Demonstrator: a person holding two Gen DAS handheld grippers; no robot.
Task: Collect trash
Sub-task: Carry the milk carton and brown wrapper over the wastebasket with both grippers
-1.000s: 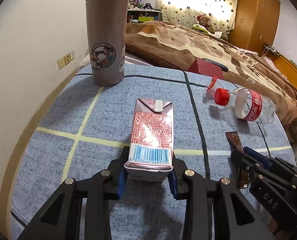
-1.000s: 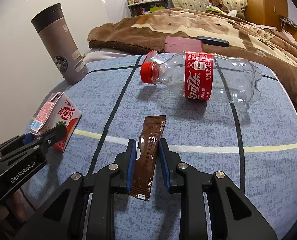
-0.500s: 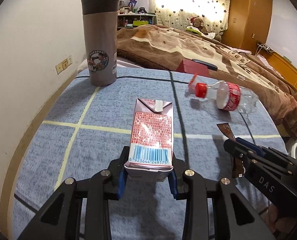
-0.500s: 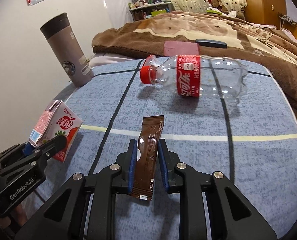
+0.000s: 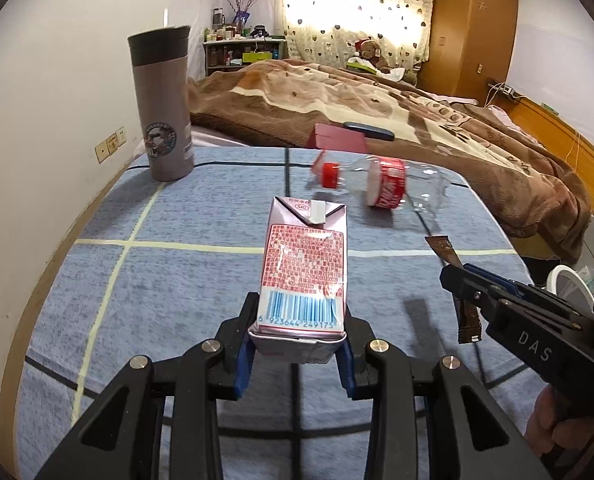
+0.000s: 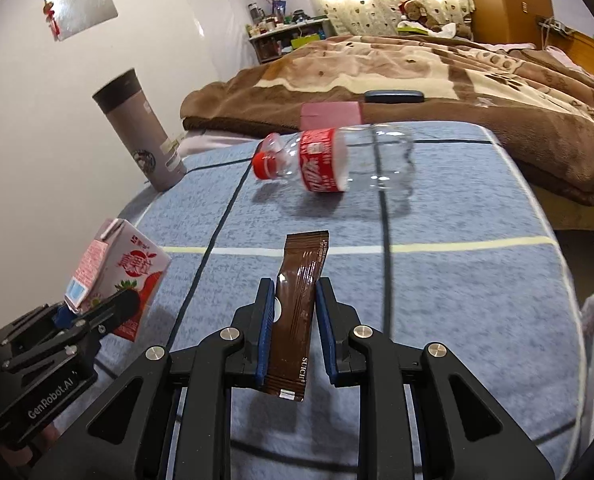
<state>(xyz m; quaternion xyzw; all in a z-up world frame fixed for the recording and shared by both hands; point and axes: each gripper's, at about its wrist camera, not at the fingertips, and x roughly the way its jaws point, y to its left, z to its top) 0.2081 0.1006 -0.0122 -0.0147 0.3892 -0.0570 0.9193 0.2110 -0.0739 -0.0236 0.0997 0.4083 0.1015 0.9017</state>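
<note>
Carton (image 5: 303,276) and brown sachet (image 6: 297,312) have been lifted off the counter (image 5: 177,280) — each clamped in its tongs (left (image 5: 297,354), right (image 6: 295,330)); bin probably next.

You are looking at a desk (image 6: 477,280) wearing a blue cloth with yellow and dark lines; an empty cola bottle (image 6: 337,164) is lying on it, and a grey thermos (image 6: 141,128) is standing near its far corner.

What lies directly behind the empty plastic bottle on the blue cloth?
Behind the plastic bottle a red box sits against the brown blanket, beside a dark flat device. The bottle hides the box's lower edge.
</note>
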